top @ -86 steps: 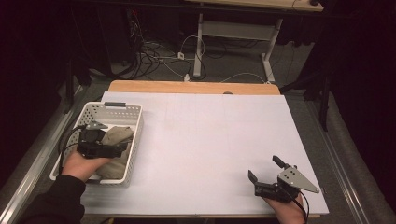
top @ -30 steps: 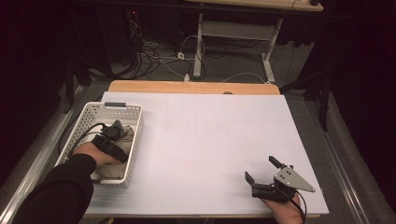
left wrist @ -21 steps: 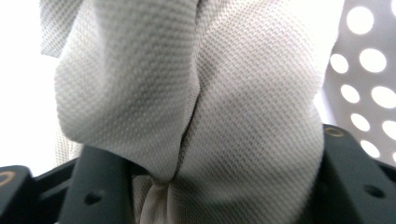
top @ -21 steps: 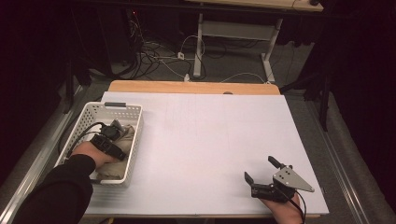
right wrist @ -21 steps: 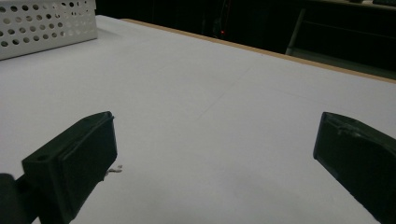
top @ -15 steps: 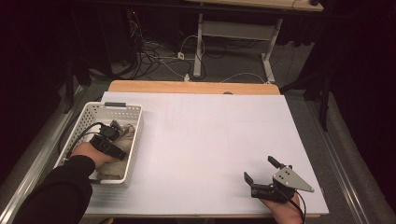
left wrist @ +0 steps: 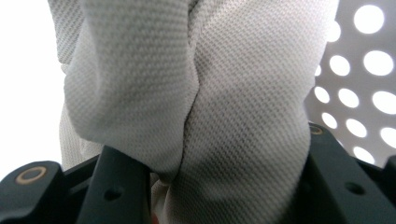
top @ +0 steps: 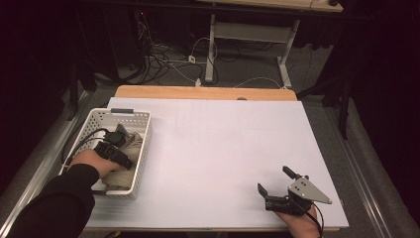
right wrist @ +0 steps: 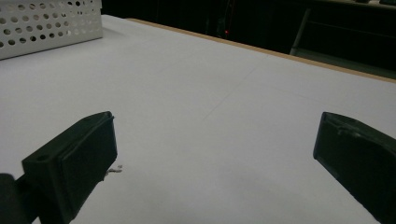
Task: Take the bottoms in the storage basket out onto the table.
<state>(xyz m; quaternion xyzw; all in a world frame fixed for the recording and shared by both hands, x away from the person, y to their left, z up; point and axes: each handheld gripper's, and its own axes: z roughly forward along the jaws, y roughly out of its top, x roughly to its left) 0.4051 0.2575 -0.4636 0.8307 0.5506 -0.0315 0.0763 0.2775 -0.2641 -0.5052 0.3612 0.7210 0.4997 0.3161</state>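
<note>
Between your left gripper (top: 119, 139) jaws: fold of beige cloth (left wrist: 196, 93), bunched inside white basket (top: 141, 148). Jaws have just been closing; both pads now press on fabric, pinch looks seated. Cloth soft, light, limp knit — will sag and trail when lifted, may snag on basket rim. Thick gathered fold is best hold; thin edge would likely slip. Right gripper (top: 277, 191) resting near table (top: 223, 144) front edge, well away from basket, jaws wide apart, nothing between.

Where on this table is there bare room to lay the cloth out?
Bare: the white table top between the basket and the right hand-held gripper. Crowded: the basket, holding beige cloth and the left hand-held gripper.
</note>
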